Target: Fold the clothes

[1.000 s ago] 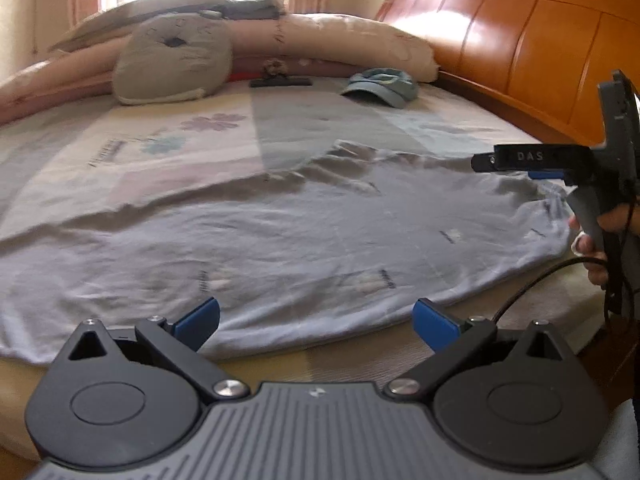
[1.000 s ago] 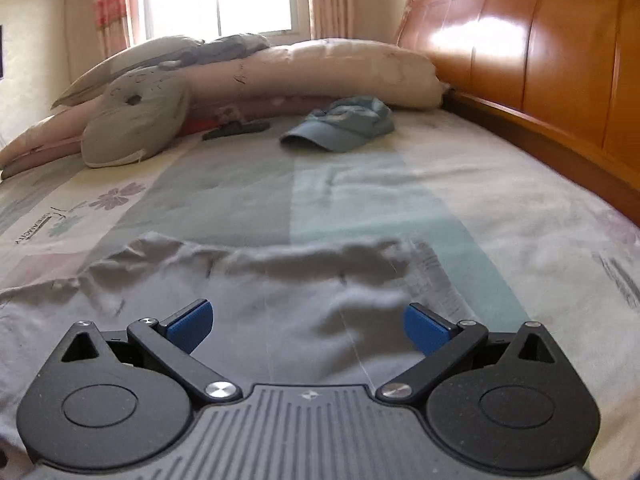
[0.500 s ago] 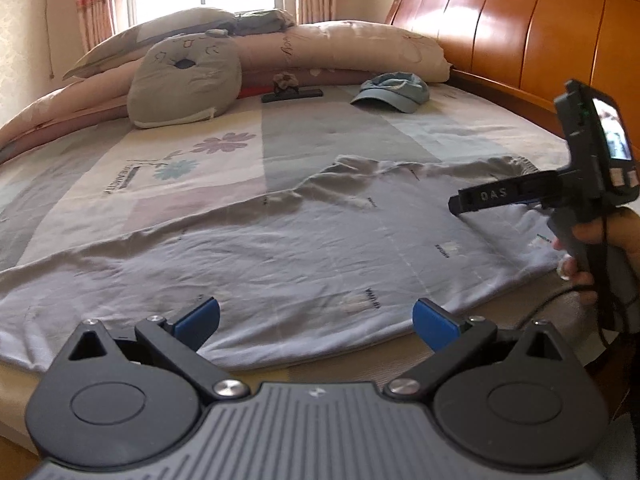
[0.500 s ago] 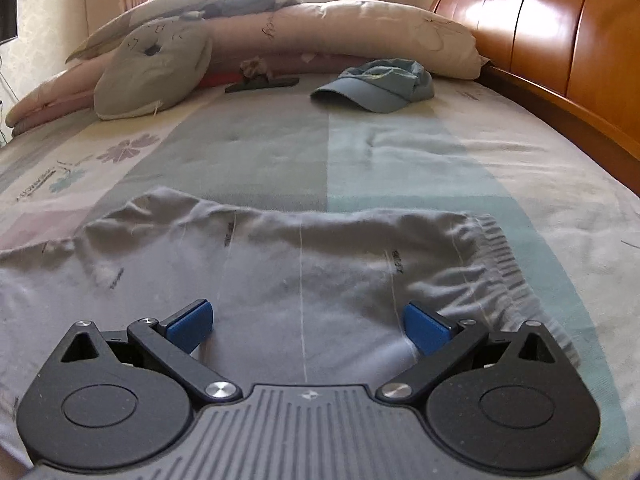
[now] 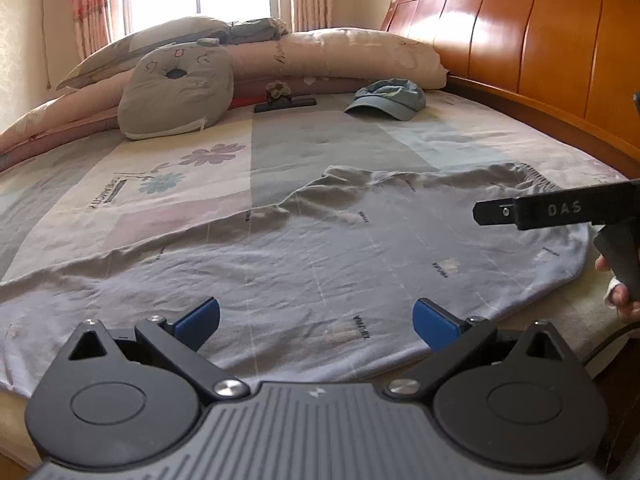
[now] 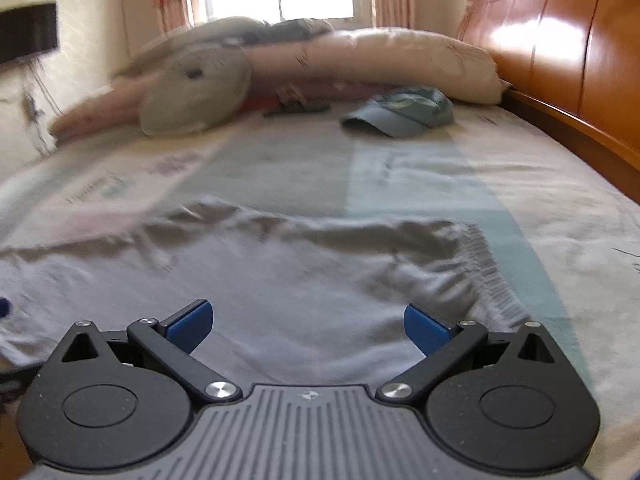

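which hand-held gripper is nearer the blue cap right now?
Right. The right hand-held gripper is over the garment's waistband end, the side where the blue cap lies. The left hand-held gripper is at the garment's near edge, farther away.

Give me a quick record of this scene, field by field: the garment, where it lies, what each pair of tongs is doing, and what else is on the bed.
garment: grey trousers, spread flat, some wrinkles, elastic waistband toward the headboard
surface: bed with patchwork sheet
left tongs: open, empty, at the trousers' near edge
right tongs: open, empty, above the waist end
fold status: none made yet
other items: blue cap, grey round cushion, long pillows, dark flat object by the cushion
headboard: wooden, on the right
image quality: right wrist view blurred
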{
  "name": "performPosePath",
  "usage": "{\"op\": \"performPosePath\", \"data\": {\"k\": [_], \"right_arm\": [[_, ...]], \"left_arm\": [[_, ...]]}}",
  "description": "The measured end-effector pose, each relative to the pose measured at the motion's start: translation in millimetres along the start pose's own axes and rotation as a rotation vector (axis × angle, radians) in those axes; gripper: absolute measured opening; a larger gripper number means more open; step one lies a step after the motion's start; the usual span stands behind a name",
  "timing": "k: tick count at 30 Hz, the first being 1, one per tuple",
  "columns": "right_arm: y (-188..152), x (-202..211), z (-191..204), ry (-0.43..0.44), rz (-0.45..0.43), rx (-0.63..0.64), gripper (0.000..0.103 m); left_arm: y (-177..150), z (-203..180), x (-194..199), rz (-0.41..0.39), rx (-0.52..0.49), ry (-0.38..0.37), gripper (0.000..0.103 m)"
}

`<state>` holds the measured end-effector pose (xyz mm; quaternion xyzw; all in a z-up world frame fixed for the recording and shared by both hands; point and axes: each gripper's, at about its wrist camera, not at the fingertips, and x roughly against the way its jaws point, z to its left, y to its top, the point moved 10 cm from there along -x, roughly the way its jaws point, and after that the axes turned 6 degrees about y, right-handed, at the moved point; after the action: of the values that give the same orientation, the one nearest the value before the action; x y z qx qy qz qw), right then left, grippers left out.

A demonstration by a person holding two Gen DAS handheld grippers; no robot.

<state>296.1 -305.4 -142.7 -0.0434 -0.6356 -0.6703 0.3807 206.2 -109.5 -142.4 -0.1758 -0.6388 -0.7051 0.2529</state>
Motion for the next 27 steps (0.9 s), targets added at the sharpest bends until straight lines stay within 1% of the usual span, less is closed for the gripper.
{"op": "performPosePath", "data": {"k": [2,6,10,13,14,18,21,23,27], "right_arm": [[-3,-7,0,0.014,0.031,-0.035,0.103],[-8,-15,-5,-0.019,0.07,-0.046,0.103],[-11,-15,-6,-0.026,0.076,-0.042,0.103],[-11,-15,-6,-0.016,0.067,-0.045,0.103],[-9,-15,-4,-0.003,0.058,-0.047,0.103],[-2,-10,10,0.079,0.012,-0.069,0.103],[4,-6,21,0.141,-0.023,-0.086,0.103],[8,-3,28,0.182,-0.046,-0.097,0.103],[20,5,57,0.244,-0.083,-0.052,0.103]], "left_arm": [[-7,-2,-4,0.025,0.004,-0.011,0.102],[-24,-5,-11,0.086,0.018,-0.039,0.102],[-26,-3,0,0.061,0.006,-0.05,0.102],[-18,9,4,0.018,0.013,-0.021,0.102],[-17,15,4,0.012,0.023,-0.012,0.102],[-31,37,-9,0.074,0.097,-0.012,0.102],[-32,47,0,0.055,0.106,-0.058,0.102],[-26,62,6,0.035,0.112,-0.068,0.102],[-17,119,5,0.022,0.13,-0.003,0.102]]}}
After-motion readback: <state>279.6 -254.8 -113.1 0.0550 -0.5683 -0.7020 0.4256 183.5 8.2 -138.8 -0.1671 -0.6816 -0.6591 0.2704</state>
